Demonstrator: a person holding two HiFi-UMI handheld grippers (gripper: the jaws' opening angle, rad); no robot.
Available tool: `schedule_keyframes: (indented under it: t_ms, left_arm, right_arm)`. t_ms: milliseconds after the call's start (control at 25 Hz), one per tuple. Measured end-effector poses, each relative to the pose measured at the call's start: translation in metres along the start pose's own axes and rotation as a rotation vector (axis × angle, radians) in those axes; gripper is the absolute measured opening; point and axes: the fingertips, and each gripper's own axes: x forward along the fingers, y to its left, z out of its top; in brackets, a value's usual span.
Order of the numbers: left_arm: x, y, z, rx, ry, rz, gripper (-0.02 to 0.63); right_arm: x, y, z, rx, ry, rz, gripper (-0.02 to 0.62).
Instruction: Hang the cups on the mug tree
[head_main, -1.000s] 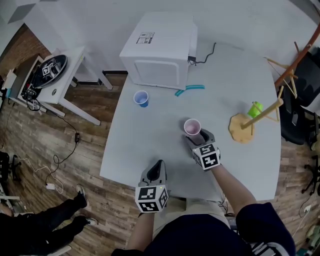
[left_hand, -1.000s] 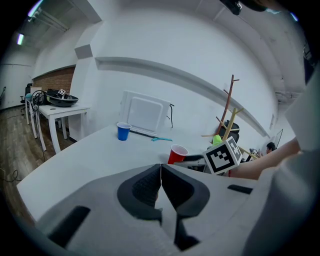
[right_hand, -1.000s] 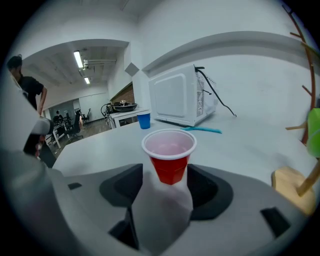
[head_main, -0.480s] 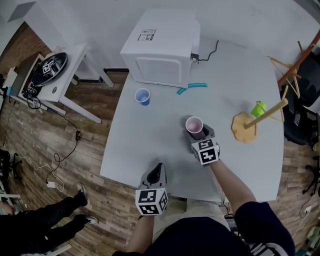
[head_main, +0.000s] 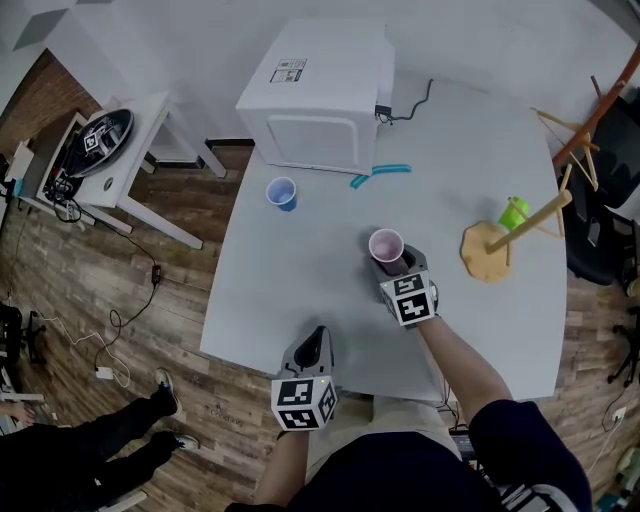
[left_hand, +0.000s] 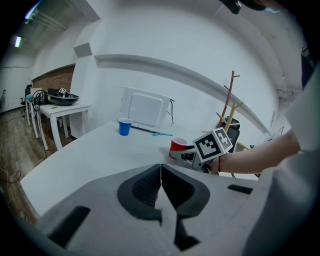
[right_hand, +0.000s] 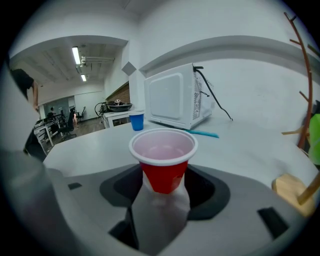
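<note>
A red cup (head_main: 386, 247) with a pale inside stands upright near the middle of the grey table (head_main: 290, 290). My right gripper (head_main: 398, 266) is open around it; in the right gripper view the red cup (right_hand: 164, 170) sits low between the wide jaws, with no squeeze visible. My left gripper (head_main: 317, 338) is shut and empty near the front edge. A blue cup (head_main: 281, 193) stands further back on the left. The wooden mug tree (head_main: 487, 252) stands to the right, with a green cup (head_main: 512, 214) hanging on it.
A white microwave (head_main: 320, 95) fills the back of the table, a teal utensil (head_main: 380, 176) lying in front of it. A small white side table (head_main: 120, 165) stands off to the left. A person's legs (head_main: 90, 445) show on the floor at lower left.
My right gripper has edged a little forward so the red cup sits deeper between its jaws. The cup and the left gripper have stayed in place.
</note>
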Motion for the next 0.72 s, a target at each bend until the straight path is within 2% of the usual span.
schedule_keyframes:
  t_ms: [720]
  left_arm:
    - [0.005,-0.024,0.011,0.044,-0.015,-0.087,0.020]
  right_arm:
    - [-0.056,-0.009,0.011,-0.001,-0.043,-0.057,0.255]
